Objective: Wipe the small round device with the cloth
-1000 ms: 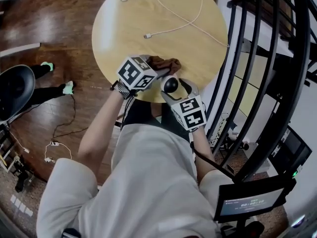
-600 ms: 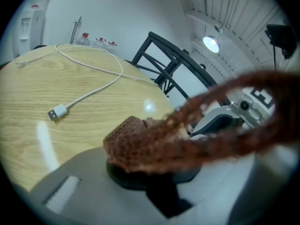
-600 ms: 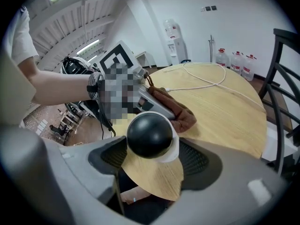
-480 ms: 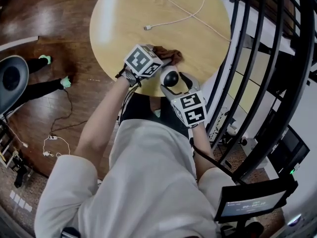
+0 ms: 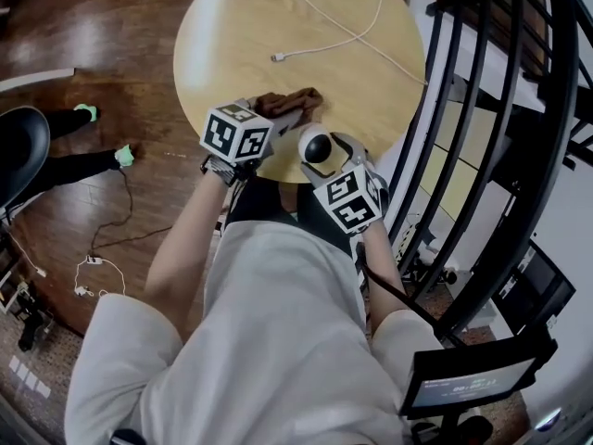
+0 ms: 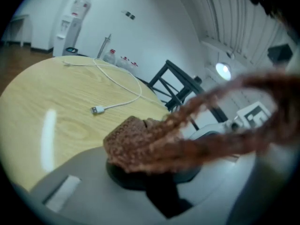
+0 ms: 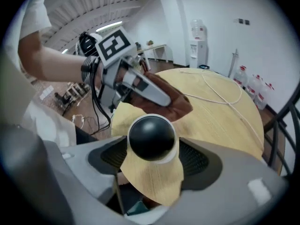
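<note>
- Since half a second ago the left tool [image 5: 278, 119] has slid leftward along the table's near edge, taking the cloth [image 5: 295, 101] off the device; the right tool [image 5: 321, 153] has barely shifted.
- The left forearm reaches forward from the body, its tool angled rightward, jaws closed on a bunched fold of the cloth.
- One cloth: rust-brown and nubbly, with a loose end trailing.
- One small round device [image 7: 151, 137]: a glossy black ball in a white collar, held over the near edge of the round wooden table [image 5: 232, 44], just beside the cloth.
- The right forearm is bent close to the body; its tool points forward, jaws clamped on the device's two sides.
- One white cable [image 5: 343, 31] lies well beyond on the table.
</note>
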The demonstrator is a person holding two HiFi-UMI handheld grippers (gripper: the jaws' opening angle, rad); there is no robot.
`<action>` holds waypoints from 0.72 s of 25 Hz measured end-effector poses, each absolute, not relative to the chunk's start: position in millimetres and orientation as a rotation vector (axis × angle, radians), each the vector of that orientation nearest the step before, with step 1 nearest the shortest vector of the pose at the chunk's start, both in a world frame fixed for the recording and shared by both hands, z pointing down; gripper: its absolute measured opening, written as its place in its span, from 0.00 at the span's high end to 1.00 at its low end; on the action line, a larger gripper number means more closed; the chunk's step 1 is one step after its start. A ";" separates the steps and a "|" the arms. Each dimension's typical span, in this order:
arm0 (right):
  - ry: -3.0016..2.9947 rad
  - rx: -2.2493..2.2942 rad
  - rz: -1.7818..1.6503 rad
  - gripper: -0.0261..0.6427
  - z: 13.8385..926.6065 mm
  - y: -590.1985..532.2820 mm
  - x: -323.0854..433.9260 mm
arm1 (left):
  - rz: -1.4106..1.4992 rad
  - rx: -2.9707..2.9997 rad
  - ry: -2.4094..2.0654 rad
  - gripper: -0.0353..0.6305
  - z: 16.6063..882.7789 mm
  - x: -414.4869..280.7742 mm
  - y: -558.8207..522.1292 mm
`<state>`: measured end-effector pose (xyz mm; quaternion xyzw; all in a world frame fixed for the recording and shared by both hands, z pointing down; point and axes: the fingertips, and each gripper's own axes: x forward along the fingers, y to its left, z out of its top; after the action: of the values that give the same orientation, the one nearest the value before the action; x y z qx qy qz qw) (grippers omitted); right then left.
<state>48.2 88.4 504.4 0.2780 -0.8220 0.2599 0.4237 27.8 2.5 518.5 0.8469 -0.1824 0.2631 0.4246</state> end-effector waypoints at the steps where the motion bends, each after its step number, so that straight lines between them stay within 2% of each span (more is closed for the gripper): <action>1: -2.063 0.645 0.600 0.44 505.6 89.9 48.0 | 0.581 2.089 -0.455 0.82 507.5 24.9 6.4; 7: -2.106 0.601 0.538 0.44 503.4 82.3 48.1 | 0.279 2.002 -0.375 0.81 459.4 38.1 25.8; 18: -2.034 0.652 0.475 0.45 510.6 78.2 50.1 | 0.404 1.987 -0.488 0.82 487.6 42.9 21.9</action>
<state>50.1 78.2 510.6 0.2647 -0.8259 0.1929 0.4589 42.9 21.9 487.6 0.8229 -0.2020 0.1673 0.5041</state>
